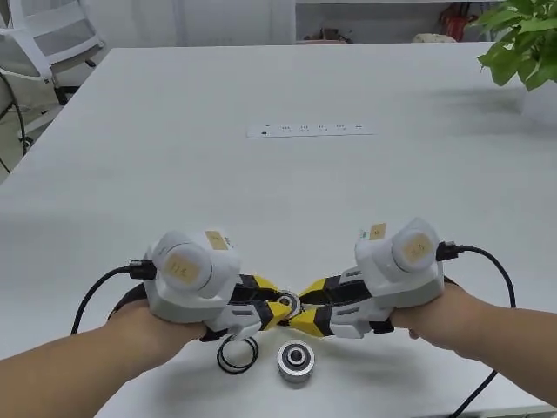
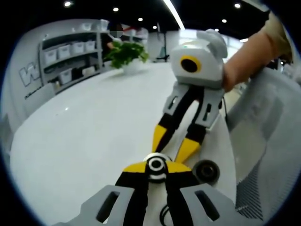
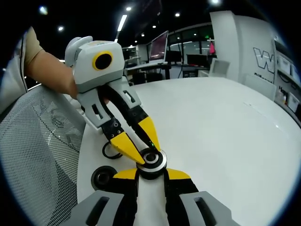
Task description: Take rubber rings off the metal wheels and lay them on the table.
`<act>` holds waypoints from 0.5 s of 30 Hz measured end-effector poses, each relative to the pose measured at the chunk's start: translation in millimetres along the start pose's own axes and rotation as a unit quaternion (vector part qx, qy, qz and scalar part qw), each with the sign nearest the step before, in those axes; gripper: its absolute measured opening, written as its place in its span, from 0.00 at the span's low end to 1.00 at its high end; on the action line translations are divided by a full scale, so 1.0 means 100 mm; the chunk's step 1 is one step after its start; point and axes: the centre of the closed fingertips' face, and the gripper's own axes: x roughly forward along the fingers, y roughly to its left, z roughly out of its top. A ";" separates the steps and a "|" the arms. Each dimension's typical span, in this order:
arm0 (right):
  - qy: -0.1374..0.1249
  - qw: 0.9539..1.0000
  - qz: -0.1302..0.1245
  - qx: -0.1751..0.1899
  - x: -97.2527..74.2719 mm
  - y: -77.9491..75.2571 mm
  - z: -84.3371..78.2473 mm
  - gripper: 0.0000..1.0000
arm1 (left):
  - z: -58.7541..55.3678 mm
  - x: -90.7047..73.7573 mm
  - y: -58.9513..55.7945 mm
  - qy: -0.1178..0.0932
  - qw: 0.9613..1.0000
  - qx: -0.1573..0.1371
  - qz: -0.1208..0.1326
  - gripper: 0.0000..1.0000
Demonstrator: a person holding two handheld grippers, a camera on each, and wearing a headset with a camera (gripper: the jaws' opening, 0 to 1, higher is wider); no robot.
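Currently your left gripper [image 1: 271,311] clamps a metal wheel [image 1: 287,304] just above the table [image 1: 261,192]. Your right gripper [image 1: 306,309] has its jaws narrowly apart at the wheel's rim; grip unclear. A second wheel [image 1: 296,359] and loose rubber rings [image 1: 237,354] lie just beneath.

Wide white table [image 1: 174,131] (plain and matte). A white power strip [image 1: 311,130] lies flat toward its far side. At the near edge lie black rubber rings [image 1: 237,354], just beside a metal wheel [image 1: 296,360].
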 end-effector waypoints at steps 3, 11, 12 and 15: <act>0.000 1.000 0.001 0.000 0.00 0.00 0.00 0.18 | 0.00 0.00 0.00 0.000 1.000 -0.001 0.000 0.13; 0.002 1.000 0.004 0.005 -0.04 -0.01 -0.04 0.11 | 0.00 0.00 0.00 -0.001 1.000 -0.003 0.001 0.13; 0.003 1.000 0.004 0.005 -0.04 -0.01 -0.04 0.11 | 0.00 0.00 0.00 -0.001 1.000 -0.003 0.001 0.13; 0.005 1.000 0.002 0.004 -0.04 -0.02 -0.05 0.03 | 0.00 0.00 0.00 -0.001 1.000 -0.003 0.002 0.13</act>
